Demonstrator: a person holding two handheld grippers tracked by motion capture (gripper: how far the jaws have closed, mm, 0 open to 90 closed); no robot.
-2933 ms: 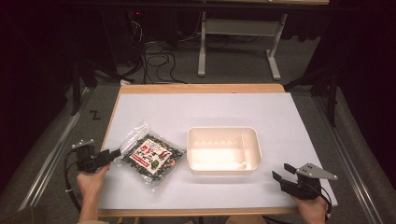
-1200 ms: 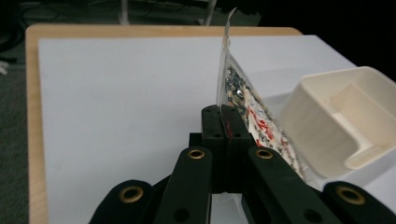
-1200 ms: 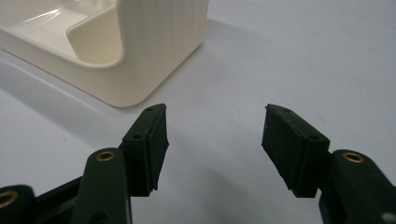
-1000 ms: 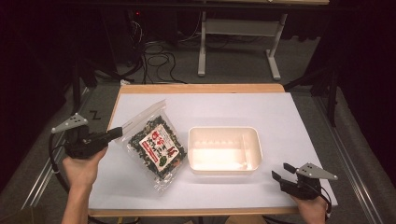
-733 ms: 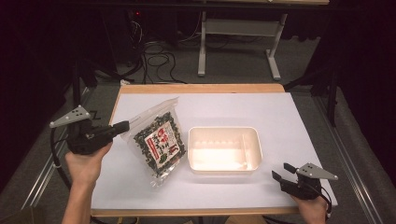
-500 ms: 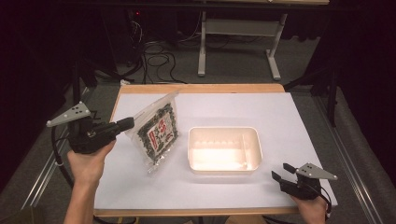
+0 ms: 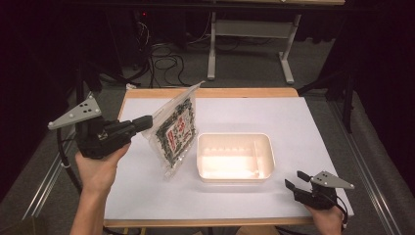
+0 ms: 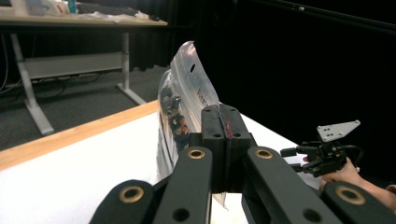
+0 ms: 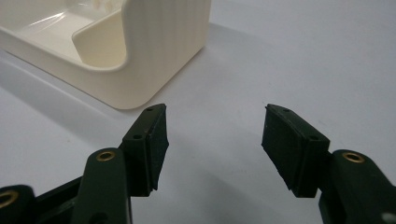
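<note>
A clear snack bag (image 7: 173,131) with dark pieces and a red-and-white label hangs on edge above the white table (image 7: 303,122), just left of the cream tray (image 7: 235,157). My left gripper (image 7: 145,121) is shut on the bag's left edge and holds it up. In the left gripper view the bag (image 8: 180,102) rises past the closed jaws of that gripper (image 8: 222,122). My right gripper (image 7: 295,182) rests open near the table's front right corner, nothing between its jaws. In the right gripper view the open gripper (image 9: 212,135) faces the tray's corner (image 9: 154,51).
The tray has a narrow divided section at its right end. A wooden rim (image 7: 235,92) edges the table's far side. Beyond it stand a desk frame (image 7: 247,34) and floor cables (image 7: 161,51). The other hand's gripper (image 8: 322,151) appears far off in the left gripper view.
My left gripper has lifted the bag off the table and tipped it from flat to standing on edge, moving it up and toward the tray. The right gripper has stayed still.
</note>
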